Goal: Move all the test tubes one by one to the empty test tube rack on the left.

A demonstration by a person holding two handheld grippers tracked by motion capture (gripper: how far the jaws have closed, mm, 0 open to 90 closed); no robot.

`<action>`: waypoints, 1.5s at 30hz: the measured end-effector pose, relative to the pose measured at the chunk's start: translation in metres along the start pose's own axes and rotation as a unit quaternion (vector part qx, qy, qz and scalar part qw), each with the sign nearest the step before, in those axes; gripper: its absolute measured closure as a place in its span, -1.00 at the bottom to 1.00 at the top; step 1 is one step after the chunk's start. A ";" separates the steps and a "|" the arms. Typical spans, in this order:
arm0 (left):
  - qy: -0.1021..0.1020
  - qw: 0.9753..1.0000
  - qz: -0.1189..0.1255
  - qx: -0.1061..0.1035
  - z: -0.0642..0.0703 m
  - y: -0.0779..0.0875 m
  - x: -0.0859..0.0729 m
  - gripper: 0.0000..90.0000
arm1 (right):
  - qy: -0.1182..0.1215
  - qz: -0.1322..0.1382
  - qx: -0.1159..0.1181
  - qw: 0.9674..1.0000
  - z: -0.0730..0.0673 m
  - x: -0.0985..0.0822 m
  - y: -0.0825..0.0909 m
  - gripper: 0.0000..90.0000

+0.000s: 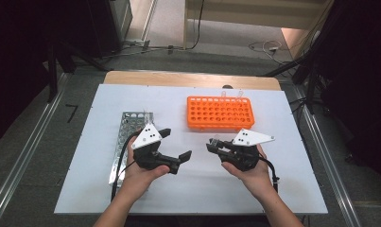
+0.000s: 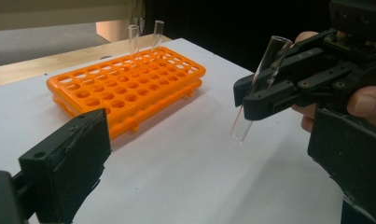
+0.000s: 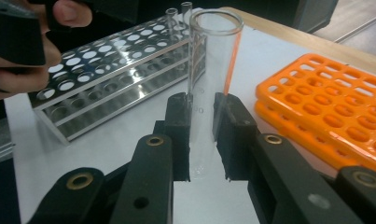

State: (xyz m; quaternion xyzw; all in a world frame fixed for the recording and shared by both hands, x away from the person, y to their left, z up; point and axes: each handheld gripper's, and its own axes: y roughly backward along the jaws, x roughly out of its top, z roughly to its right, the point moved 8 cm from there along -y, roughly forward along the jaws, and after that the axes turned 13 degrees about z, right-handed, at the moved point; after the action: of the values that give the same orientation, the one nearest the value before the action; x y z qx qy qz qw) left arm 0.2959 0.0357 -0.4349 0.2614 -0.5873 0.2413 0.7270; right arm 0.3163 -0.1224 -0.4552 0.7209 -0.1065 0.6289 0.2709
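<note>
Right gripper [image 3: 202, 140] clamped on tube [image 3: 209, 88]; tube upright, long axis near vertical, mouth up; orange rack [image 1: 220, 113] lies ahead toward far table edge, nearer right hand than left; left gripper [image 1: 175, 146] spread, empty; tube clear smooth glass; orange rack plastic, gridded holes; steel rack [image 1: 126, 137] by left edge, shiny, perforated.

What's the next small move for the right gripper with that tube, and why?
Probably carry the glass test tube over an empty hole of the orange rack and lower it. The right gripper has its jaws shut on the tube, held above the white table, short of the rack. Two tubes already stand at the rack's far edge.
</note>
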 end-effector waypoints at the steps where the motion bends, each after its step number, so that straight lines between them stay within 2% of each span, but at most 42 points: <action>1: -0.003 1.000 0.000 -0.002 0.001 0.000 0.000 -1.00 | 0.003 -0.003 0.001 1.000 -0.001 -0.001 0.000 0.64; 8: 0.002 1.000 0.009 -0.030 0.012 -0.002 0.001 -0.83 | 0.015 -0.012 0.018 1.000 -0.015 -0.006 -0.004 0.64; 12: -0.001 0.999 0.012 -0.049 0.021 -0.004 0.002 -0.62 | 0.019 -0.014 0.029 0.999 -0.023 -0.007 -0.007 0.64; 19: -0.013 0.998 0.010 -0.057 0.033 -0.009 0.000 -0.09 | 0.026 -0.021 0.044 0.998 -0.035 -0.009 -0.012 0.64; 22: -0.020 0.998 0.004 -0.065 0.039 -0.011 -0.002 0.05 | 0.030 -0.022 0.050 0.998 -0.039 -0.009 -0.014 0.64; 31: -0.026 0.997 0.008 -0.073 0.045 -0.012 -0.001 0.49 | 0.035 -0.023 0.061 0.997 -0.049 -0.008 -0.016 0.64; 36: -0.027 0.997 0.007 -0.077 0.045 -0.012 -0.002 0.61 | 0.035 -0.023 0.063 0.997 -0.050 -0.008 -0.016 0.64; 45: -0.032 0.997 0.008 -0.074 0.044 -0.011 -0.001 0.66 | 0.032 -0.022 0.066 0.997 -0.050 -0.008 -0.016 0.64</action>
State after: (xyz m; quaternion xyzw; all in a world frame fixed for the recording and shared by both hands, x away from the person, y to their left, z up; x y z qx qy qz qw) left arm 0.2711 -0.0018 -0.4292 0.2097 -0.6290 0.1944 0.7229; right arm 0.2802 -0.0842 -0.4637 0.7187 -0.0399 0.6514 0.2399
